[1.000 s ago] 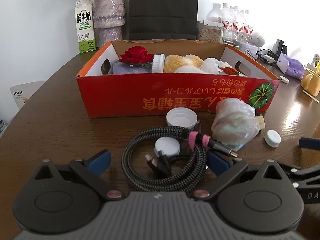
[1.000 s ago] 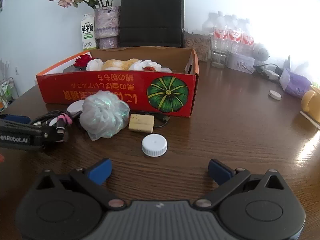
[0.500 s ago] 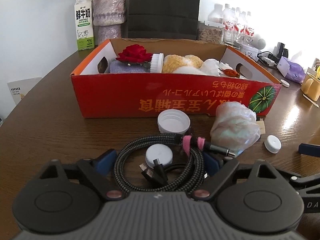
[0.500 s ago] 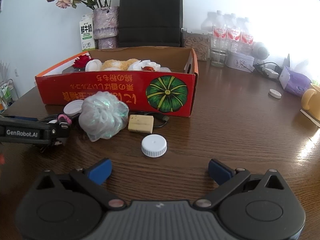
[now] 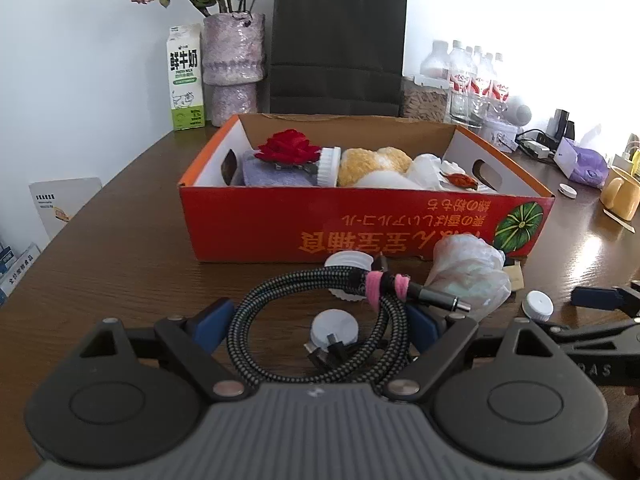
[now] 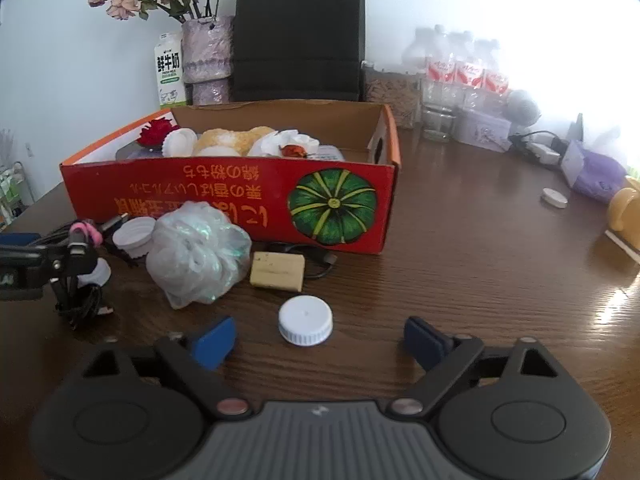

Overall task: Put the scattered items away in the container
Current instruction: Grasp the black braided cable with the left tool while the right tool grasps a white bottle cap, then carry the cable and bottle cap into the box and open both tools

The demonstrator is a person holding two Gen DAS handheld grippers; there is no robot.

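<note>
Left jaws: my left gripper (image 5: 316, 322) is closed around the coiled cable (image 5: 320, 328), its blue pads pressing the coil's two sides; in the right wrist view the coil hangs from it, off the desk (image 6: 460, 280).
Right jaws: my right gripper (image 6: 318, 340) is spread wide and holds nothing, low over the desk with the white cap (image 6: 306, 320) just ahead of it.
Container: the red box (image 5: 360, 228) stands beyond the loose items, already partly filled.
Risk, cable: the loose plug ends dangle, so I judge they could catch the box wall or drag the small white disc (image 5: 334, 328) along.
Risk, grip: a braided coil is springy; it could slip out sideways.
Risk, neighbours: the mesh ball (image 6: 196, 256) and soap bar (image 6: 277, 271) lie near and could get knocked.
</note>
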